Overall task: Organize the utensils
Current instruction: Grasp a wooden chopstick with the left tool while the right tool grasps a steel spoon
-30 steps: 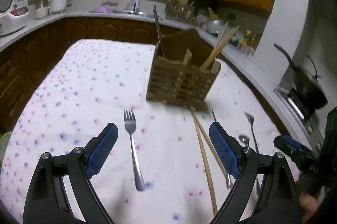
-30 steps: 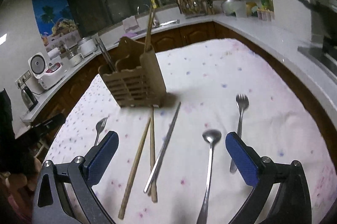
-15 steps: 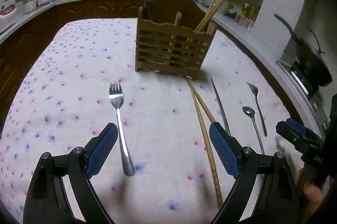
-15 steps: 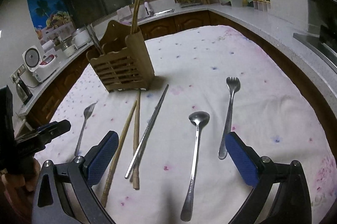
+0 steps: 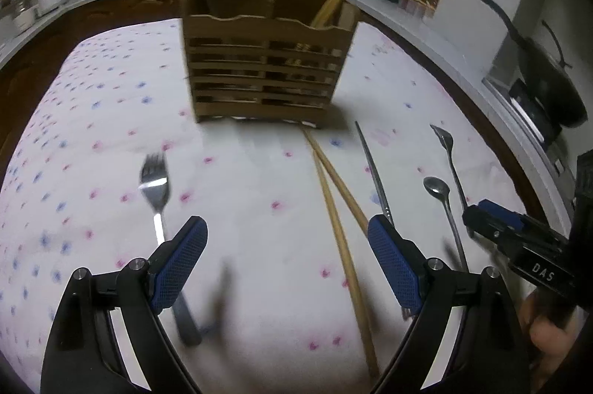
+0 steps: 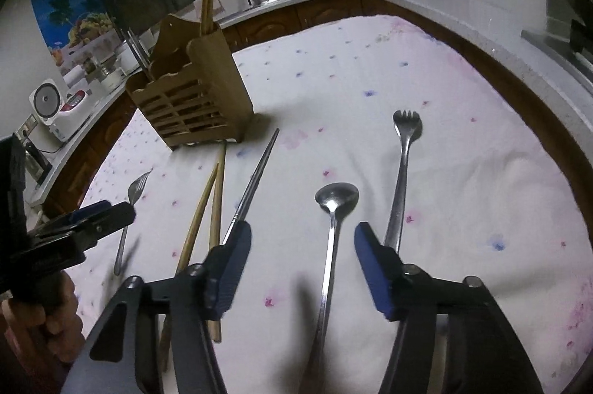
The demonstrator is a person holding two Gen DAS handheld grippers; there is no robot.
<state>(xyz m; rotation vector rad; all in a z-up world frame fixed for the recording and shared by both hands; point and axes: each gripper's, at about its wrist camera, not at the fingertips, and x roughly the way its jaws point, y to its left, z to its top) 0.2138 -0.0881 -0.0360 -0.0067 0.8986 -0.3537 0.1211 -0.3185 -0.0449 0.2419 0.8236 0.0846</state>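
Observation:
A slatted wooden utensil holder [image 5: 265, 68] stands on the flowered cloth and holds chopsticks; it also shows in the right wrist view [image 6: 192, 105]. My left gripper [image 5: 287, 258] is open and empty, low over the cloth, with a fork [image 5: 157, 194] by its left finger and two wooden chopsticks [image 5: 339, 208] by its right finger. My right gripper [image 6: 300, 262] is open and empty, with a spoon [image 6: 331, 231] lying between its fingers. A metal chopstick [image 6: 254, 179], wooden chopsticks [image 6: 207, 219] and a second fork [image 6: 402, 171] lie beside it.
The flowered cloth [image 6: 463, 153] covers a table ringed by a kitchen counter. A black pan [image 5: 548, 75] sits on a stove at the right. A rice cooker [image 6: 55, 108] stands on the left counter. Each gripper shows in the other's view.
Both grippers have moved forward and lower toward the cloth. The right gripper's fingers have narrowed and now straddle the spoon. The utensils have not moved.

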